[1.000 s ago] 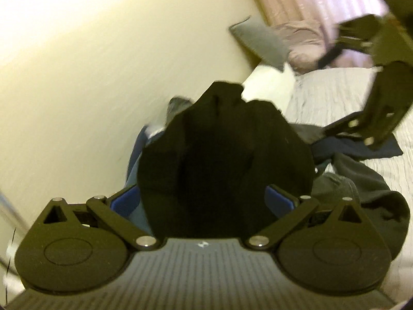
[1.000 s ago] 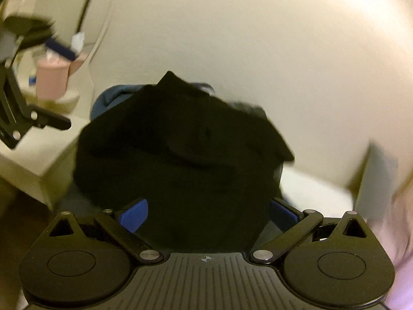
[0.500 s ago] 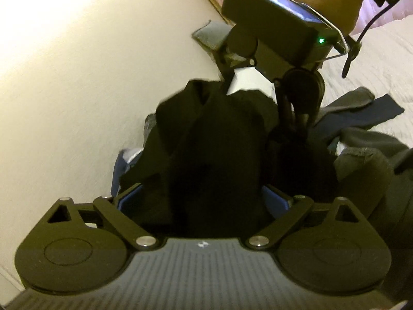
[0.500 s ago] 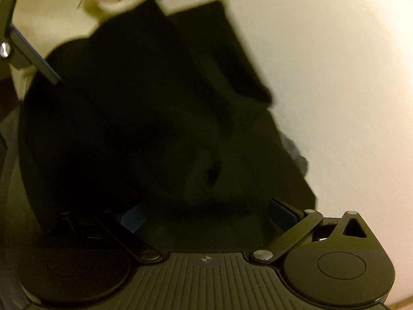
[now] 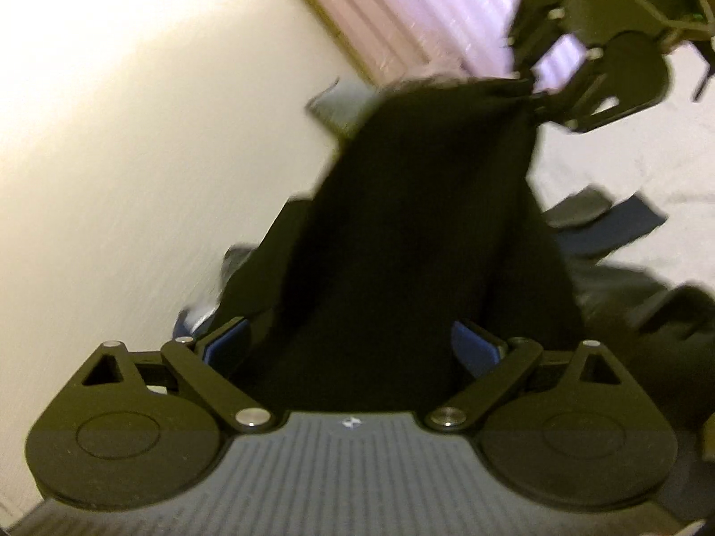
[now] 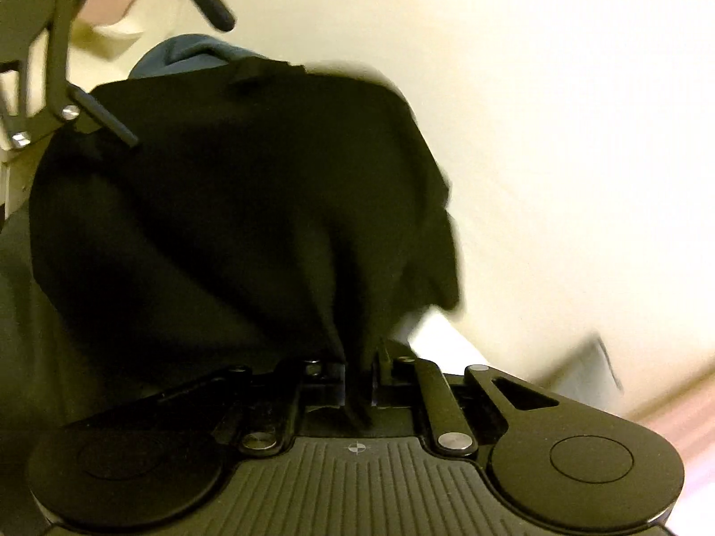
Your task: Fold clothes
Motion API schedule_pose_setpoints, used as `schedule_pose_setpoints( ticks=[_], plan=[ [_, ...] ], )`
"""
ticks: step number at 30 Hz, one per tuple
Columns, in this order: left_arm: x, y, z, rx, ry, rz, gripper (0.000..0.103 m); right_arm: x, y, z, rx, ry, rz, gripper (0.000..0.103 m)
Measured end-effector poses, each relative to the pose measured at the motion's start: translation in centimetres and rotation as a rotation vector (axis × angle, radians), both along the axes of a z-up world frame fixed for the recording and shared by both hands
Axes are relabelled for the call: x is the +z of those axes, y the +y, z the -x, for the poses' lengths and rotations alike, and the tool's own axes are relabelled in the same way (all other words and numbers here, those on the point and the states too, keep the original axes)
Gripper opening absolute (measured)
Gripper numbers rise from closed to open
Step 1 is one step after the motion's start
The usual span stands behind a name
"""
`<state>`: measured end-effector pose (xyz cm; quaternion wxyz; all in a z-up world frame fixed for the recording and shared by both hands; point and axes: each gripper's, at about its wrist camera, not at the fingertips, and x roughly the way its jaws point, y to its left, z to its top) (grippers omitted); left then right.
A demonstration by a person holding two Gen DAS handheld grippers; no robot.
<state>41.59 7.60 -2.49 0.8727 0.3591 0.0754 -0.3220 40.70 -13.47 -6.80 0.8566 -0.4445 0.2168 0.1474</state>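
Black garment (image 5: 420, 241), soft, draped, pinched by right gripper (image 6: 357, 379).

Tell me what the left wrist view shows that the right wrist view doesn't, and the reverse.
Only the left wrist view: the bed, the spare clothes on it, the curtain, and the right gripper pinching the black garment's far edge. Only the right wrist view: the right gripper's jaws closed on the cloth, a blue garment behind, and the left gripper open. Both: the black garment and the wall.
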Motion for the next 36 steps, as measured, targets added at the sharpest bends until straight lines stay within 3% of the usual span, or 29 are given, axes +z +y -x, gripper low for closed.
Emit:
schedule_pose_setpoints(
  ticks=[4,10,14,21,27,33,35,36],
  plan=[
    [1.2,-2.5,5.6,-0.132,0.015,0.074,0.095,1.0,-6.9,9.2,-0.185,-0.007,-0.077,0.008],
    [-0.6,-7.6,13.2,-0.342,0.169,0.116,0.095,-0.2,-16.8,25.6,-0.584,0.065,-0.163,0.007],
    [-3.0,-12.4,18.3,-0.499,0.328,0.099,0.095,-1.5,-22.1,36.2,-0.895,0.136,-0.172,0.007],
    [-6.3,-19.9,28.6,-0.735,0.39,-0.018,0.095,-3.3,-29.6,53.6,-1.299,0.223,-0.145,0.006],
    [-9.1,-27.5,37.4,-0.793,0.403,-0.108,0.095,-5.0,-36.7,63.7,-1.429,0.313,-0.172,0.006],
    [-13.1,-35.3,44.0,-0.691,0.468,-0.245,0.095,-5.6,-45.3,66.1,-1.374,0.316,-0.254,0.007],
    [-15.0,-36.5,46.0,-0.675,0.452,-0.305,0.095,-9.4,-47.1,68.3,-1.375,0.307,-0.286,0.007],
    [-15.8,-36.6,46.8,-0.683,0.436,-0.333,0.095,-10.6,-48.0,69.5,-1.379,0.302,-0.292,0.014]
  ],
)
